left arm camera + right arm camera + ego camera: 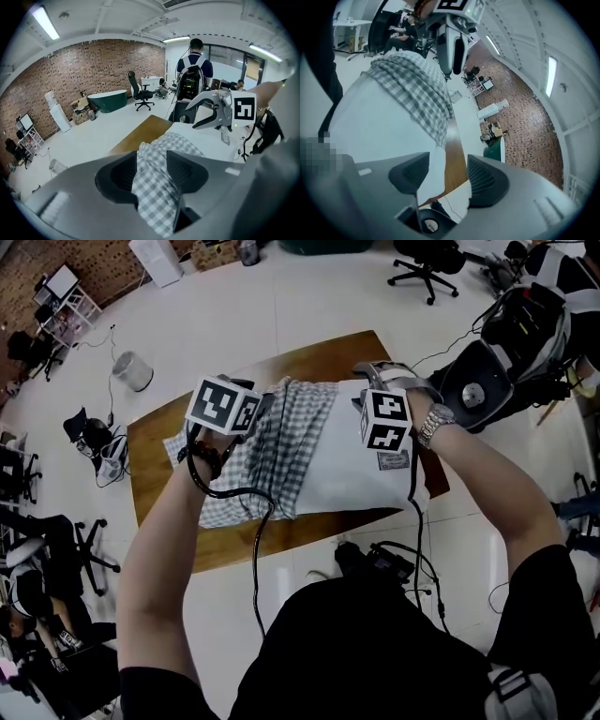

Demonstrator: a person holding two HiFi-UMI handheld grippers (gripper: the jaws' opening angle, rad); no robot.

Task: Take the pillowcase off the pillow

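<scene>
Pillow (352,460) lies on the table (155,442), white and bare over its middle and the end toward my right hand. Pillowcase (272,465), grey check, is bunched up over the other end, under my left hand. I'd call it more than half off, but that end is still inside the case.

Left gripper (152,171): jaws apart, a fold of the pillowcase lying between them. The cloth fills the gap but doesn't look pinched. I read it as slack, not a grip.

Right gripper (443,176): jaws released, holding nothing. The pillow's white edge reaches in beside one jaw, with table and floor showing through the rest of the gap. It sits at the pillow's far edge, near the bare end.

Left to do, as I judge it: take a fresh hold on the bunched cloth, pin the bare end with the right, then draw the case clear of the last end.
</scene>
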